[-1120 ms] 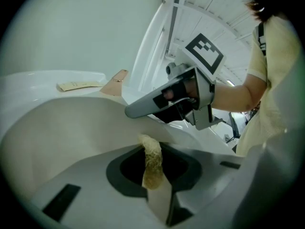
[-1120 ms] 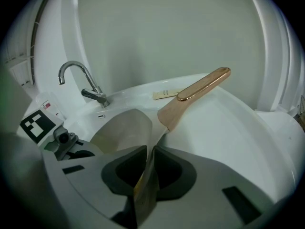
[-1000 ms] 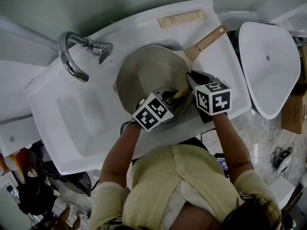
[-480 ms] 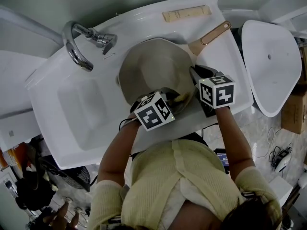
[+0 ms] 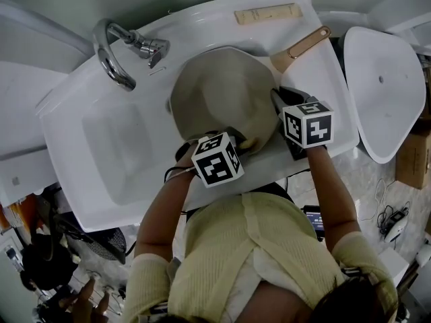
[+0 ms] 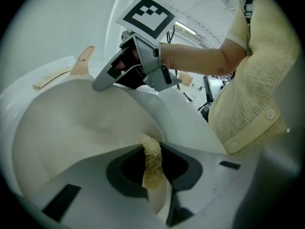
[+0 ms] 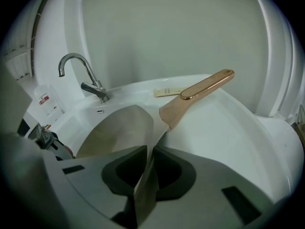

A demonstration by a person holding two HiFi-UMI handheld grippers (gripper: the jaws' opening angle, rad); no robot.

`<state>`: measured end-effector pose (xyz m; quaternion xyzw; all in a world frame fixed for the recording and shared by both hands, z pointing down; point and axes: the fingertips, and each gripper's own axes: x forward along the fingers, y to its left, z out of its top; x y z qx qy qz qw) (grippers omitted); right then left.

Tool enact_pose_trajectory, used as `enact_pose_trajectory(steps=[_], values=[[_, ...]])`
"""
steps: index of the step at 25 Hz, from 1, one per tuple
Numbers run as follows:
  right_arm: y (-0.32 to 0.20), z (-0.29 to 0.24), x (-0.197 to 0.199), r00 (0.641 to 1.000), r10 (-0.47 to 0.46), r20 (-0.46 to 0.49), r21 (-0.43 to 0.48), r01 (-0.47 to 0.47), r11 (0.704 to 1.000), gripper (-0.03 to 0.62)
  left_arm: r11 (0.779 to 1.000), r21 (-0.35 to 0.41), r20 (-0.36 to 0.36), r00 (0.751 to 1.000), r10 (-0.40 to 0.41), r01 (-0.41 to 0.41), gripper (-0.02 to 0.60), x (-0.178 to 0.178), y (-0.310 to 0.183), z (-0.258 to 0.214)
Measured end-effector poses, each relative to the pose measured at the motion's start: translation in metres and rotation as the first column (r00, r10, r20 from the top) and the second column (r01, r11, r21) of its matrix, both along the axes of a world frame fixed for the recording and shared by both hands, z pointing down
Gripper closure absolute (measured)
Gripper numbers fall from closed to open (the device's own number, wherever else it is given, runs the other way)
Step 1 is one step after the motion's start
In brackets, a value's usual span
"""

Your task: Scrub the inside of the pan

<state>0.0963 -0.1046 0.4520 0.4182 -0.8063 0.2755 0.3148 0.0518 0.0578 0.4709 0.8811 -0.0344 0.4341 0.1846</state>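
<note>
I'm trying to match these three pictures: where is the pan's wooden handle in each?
Head view: pan handle, upper right.
Left gripper view: upper left, small and far off.
Right gripper view: centre right, large.
Shared landmark: the beige strip lying near its tip.

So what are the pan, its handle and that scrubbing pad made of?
The pan looks pale beige, matte and smooth inside, so probably a ceramic-type coating over metal. The handle is tan with a soft sheen: wood or wood-look plastic, hard to tell. The scrubbing pad is yellowish, coarse and fibrous, like loofah or a mesh sponge.
</note>
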Motion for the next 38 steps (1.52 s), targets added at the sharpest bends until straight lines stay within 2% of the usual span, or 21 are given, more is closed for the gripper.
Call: enact_pose_trajectory(steps=[7, 10, 24, 27, 34, 38], values=[[0.000, 0.001, 0.000, 1.000, -0.008, -0.004, 0.002, 0.008, 1.000, 0.533, 0.999, -0.012, 0.130, 0.990, 0.049, -0.048, 0.469, -0.024, 0.011, 0.013], [0.000, 0.001, -0.001, 1.000, -0.011, -0.008, 0.001, 0.011, 1.000, 0.533, 0.998, -0.026, 0.160, 0.985, 0.061, -0.058, 0.469, -0.032, 0.012, 0.015], [0.000, 0.001, 0.000, 1.000, -0.015, -0.006, -0.003, 0.015, 1.000, 0.533, 0.996, -0.014, 0.342, 0.936, 0.088, -0.089, 0.469, -0.071, 0.007, 0.038], [0.001, 0.001, -0.001, 1.000, -0.018, -0.004, -0.005, 0.018, 1.000, 0.533, 0.997, -0.020, 0.352, 0.932, 0.081, -0.079, 0.469, -0.076, 0.005, 0.039], [0.000, 0.001, -0.001, 1.000, -0.028, -0.007, -0.005, 0.028, 1.000, 0.533, 0.999, 0.010, 0.424, 0.905, 0.033, -0.041, 0.469, -0.097, -0.013, 0.048], [0.000, 0.002, -0.001, 0.999, -0.038, -0.021, -0.003, 0.038, 0.999, 0.533, 0.998, 0.059, 0.477, 0.879, -0.026, -0.003, 0.469, -0.110, -0.028, 0.054]])
